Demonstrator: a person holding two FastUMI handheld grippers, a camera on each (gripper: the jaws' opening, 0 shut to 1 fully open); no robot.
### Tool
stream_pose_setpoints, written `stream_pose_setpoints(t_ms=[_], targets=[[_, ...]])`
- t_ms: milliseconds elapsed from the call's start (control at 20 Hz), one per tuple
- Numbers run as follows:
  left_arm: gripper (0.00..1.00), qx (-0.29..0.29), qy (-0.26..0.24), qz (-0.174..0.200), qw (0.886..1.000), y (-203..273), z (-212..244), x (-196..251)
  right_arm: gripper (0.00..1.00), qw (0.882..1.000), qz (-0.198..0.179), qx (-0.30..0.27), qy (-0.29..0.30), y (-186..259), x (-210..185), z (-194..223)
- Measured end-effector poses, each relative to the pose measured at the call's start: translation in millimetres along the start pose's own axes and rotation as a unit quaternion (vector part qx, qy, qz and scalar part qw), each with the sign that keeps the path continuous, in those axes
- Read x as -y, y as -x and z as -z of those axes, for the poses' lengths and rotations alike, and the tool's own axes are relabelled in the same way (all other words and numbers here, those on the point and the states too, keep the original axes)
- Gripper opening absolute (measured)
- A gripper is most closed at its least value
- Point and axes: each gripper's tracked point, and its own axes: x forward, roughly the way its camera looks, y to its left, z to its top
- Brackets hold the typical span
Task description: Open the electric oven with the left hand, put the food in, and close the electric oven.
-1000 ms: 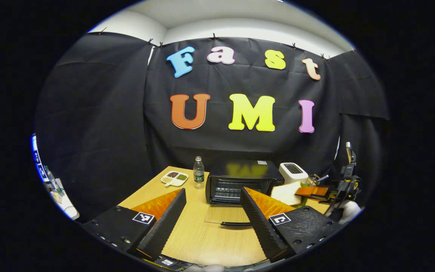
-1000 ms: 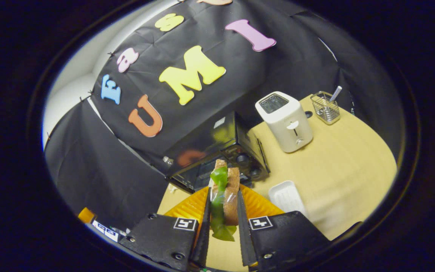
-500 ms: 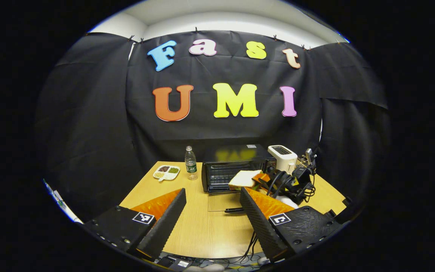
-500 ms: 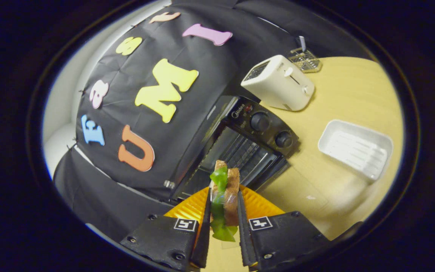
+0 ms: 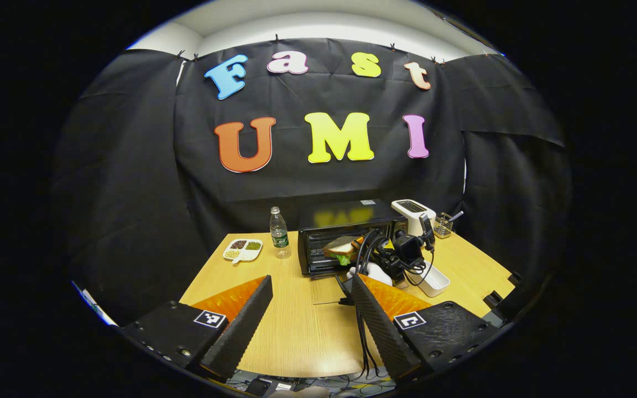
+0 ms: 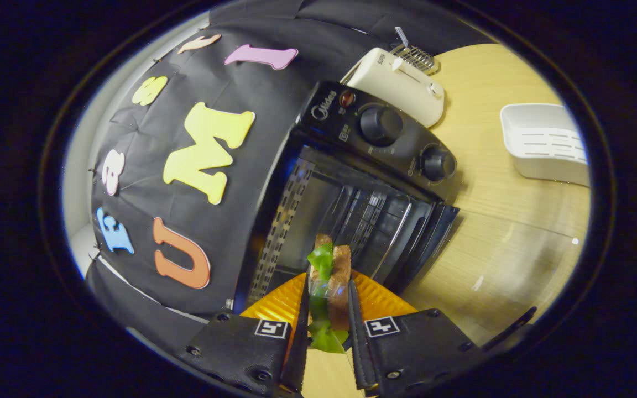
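The black electric oven (image 5: 346, 232) stands at the back of the wooden table (image 5: 296, 337), its glass door (image 5: 327, 287) folded down flat. My right gripper (image 6: 327, 283) is shut on a sandwich (image 6: 342, 265) of brown bread and green lettuce, held edge-up just in front of the oven's open cavity (image 6: 346, 215). In the left gripper view the sandwich (image 5: 340, 246) sits at the oven mouth with the right gripper (image 5: 401, 254) and a white-gloved hand (image 5: 368, 271) behind it. My left gripper (image 5: 311, 278) hangs open over the table's near side, well back from the oven, holding nothing.
A white toaster (image 5: 413, 211) and a wire utensil basket (image 5: 444, 224) stand right of the oven. A white tray (image 5: 434, 279) lies in front of them. Left of the oven are a water bottle (image 5: 278, 235) and a divided dish (image 5: 243, 250). Cables trail over the near table edge.
The right gripper has carried the sandwich leftward up to the open oven mouth, tilting as it went. The left gripper has drawn back from the oven and stays open.
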Motion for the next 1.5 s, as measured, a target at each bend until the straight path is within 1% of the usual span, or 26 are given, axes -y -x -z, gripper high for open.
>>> stream_pose_setpoints(t_ms=[50,100,300,350,400,450,500,550,600,650,700,750,800,850,900,950,1000,1050,1100,1150,1200,1250,1300,1400,1450,1500], targets=[[0.95,0.0,0.0,0.001,1.0,-1.7,-0.6,0.7,0.27,1.0,0.001,0.005,0.003,-7.9,0.7,-1.3],[0.95,-0.001,0.0,0.003,1.0,-3.4,-0.8,1.3,0.37,1.0,0.003,0.009,0.003,-13.5,-1.0,-2.8],[0.97,-0.016,0.0,-0.001,1.0,-8.3,8.8,-6.0,0.4,0.999,0.015,0.023,0.033,-30.3,7.7,-10.6],[0.97,-0.016,0.001,-0.003,1.0,-9.1,8.2,-6.8,0.37,0.998,0.025,0.02,0.049,-31.2,9.9,-10.1],[0.97,-0.016,0.003,-0.003,1.0,-9.9,6.4,-6.5,0.41,0.997,0.036,0.019,0.073,-30.3,13.2,-9.1],[0.97,-0.016,0.003,-0.004,1.0,-9.9,5.6,-6.5,0.57,0.993,0.053,0.015,0.102,-28.6,17.1,-9.9],[0.97,-0.015,0.003,-0.004,1.0,-10.2,5.3,-5.8,0.51,0.99,0.061,0.013,0.129,-24.8,15.9,-10.3],[0.97,-0.013,0.003,-0.003,1.0,-9.8,3.8,-4.8,0.83,0.984,0.067,0.01,0.163,-22.2,14.5,-12.1],[0.97,-0.009,0.003,-0.003,1.0,-9.8,2.7,-4.5,0.8,0.977,0.073,0.011,0.2,-16.1,12.6,-15.7],[0.97,-0.01,0.004,-0.004,1.0,-10.0,1.8,-4.1,1.0,0.968,0.077,0.019,0.238,-9.7,9.3,-23.0],[0.97,-0.006,0.007,-0.004,1.0,-9.5,1.9,-3.6,1.0,0.961,0.078,0.019,0.264,-2.4,6.5,-27.5],[0.97,0.0,0.01,-0.005,1.0,-10.5,-0.4,-3.2,0.89,0.956,0.076,0.014,0.282,6.2,5.4,-28.5],[0.97,0.005,0.013,-0.008,1.0,-10.9,-3.0,-4.6,1.0,0.953,0.073,0.0,0.295,18.2,6.3,-26.2],[0.97,0.009,0.016,-0.011,1.0,-10.8,-3.9,-5.8,0.89,0.948,0.072,-0.013,0.311,34.1,8.2,-26.8],[0.97,0.013,0.021,-0.013,1.0,-10.8,-4.7,-6.2,1.0,0.94,0.067,-0.02,0.334,51.7,8.9,-29.3],[0.97,0.019,0.025,-0.013,0.999,-11.5,-6.3,-6.1,1.0,0.933,0.06,-0.029,0.353,70.7,8.9,-33.9],[0.97,0.021,0.027,-0.014,0.999,-12.2,-6.6,-4.3,0.89,0.928,0.054,-0.035,0.368,93.0,8.3,-38.9],[0.97,0.025,0.029,-0.014,0.999,-13.3,-6.0,-3.3,0.89,0.921,0.049,-0.035,0.384,114.9,5.3,-48.0],[0.97,0.028,0.027,-0.018,0.999,-15.0,-4.9,-3.9,1.0,0.912,0.047,-0.035,0.405,137.6,3.0,-60.3],[0.97,0.028,0.026,-0.02,0.999,-16.6,-1.4,-3.7,0.89,0.902,0.046,-0.031,0.428,158.0,0.6,-75.0],[0.97,0.027,0.027,-0.023,0.999,-19.2,1.8,-2.3,0.89,0.892,0.043,-0.029,0.449,177.0,-4.3,-88.9],[0.97,0.026,0.029,-0.024,0.999,-23.5,6.2,-0.3,1.0,0.884,0.041,-0.023,0.466,195.0,-10.2,-104.2],[0.97,0.024,0.031,-0.025,0.999,-27.4,11.2,2.4,1.0,0.878,0.039,-0.019,0.477,210.7,-13.7,-118.6],[0.97,0.011,0.03,-0.03,0.999,-39.3,31.4,7.4,1.0,0.874,0.035,-0.023,0.484,241.6,-17.8,-143.8],[0.97,0.003,0.034,-0.029,0.999,-46.6,41.3,12.2,0.89,0.872,0.028,-0.015,0.489,257.8,-25.6,-158.1],[0.97,-0.003,0.039,-0.029,0.999,-53.2,49.9,17.1,1.0,0.867,0.027,-0.003,0.497,274.1,-31.1,-173.5]])
